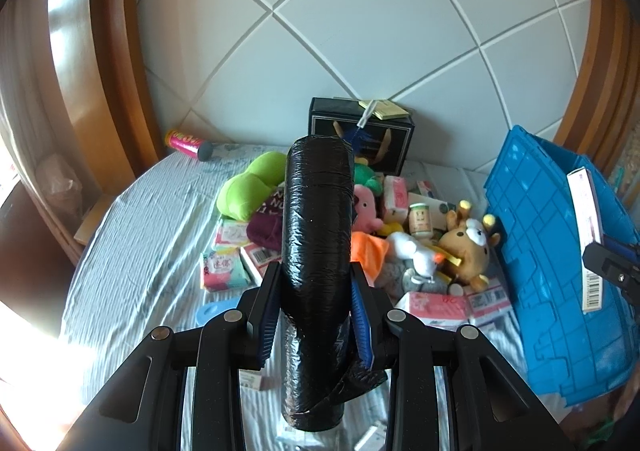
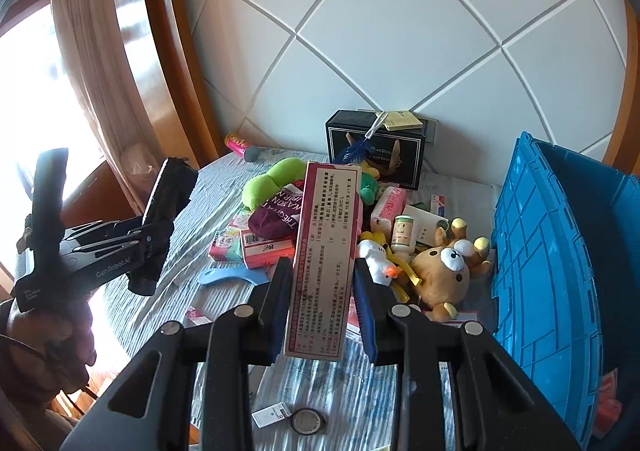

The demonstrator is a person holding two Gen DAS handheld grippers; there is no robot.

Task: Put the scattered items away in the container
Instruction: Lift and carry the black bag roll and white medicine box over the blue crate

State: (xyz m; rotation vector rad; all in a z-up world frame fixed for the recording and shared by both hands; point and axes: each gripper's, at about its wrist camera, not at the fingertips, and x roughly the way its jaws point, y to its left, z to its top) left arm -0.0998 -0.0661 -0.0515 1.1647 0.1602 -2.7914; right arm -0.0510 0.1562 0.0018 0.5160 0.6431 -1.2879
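Between the left gripper's (image 1: 316, 291) matt black jaws sits a roll of glossy, crinkled black plastic film (image 1: 316, 219). The right gripper (image 2: 324, 291) pinches a flat printed cardboard box (image 2: 326, 251). Beyond lie soft plush toys (image 2: 448, 267) on wrinkled striped cloth (image 1: 152, 235), beside a ribbed blue plastic crate (image 2: 536, 251).

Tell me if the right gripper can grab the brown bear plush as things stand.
Probably not yet: the right gripper is shut on a pink-edged box. The brown bear plush lies uncovered beside the blue crate.
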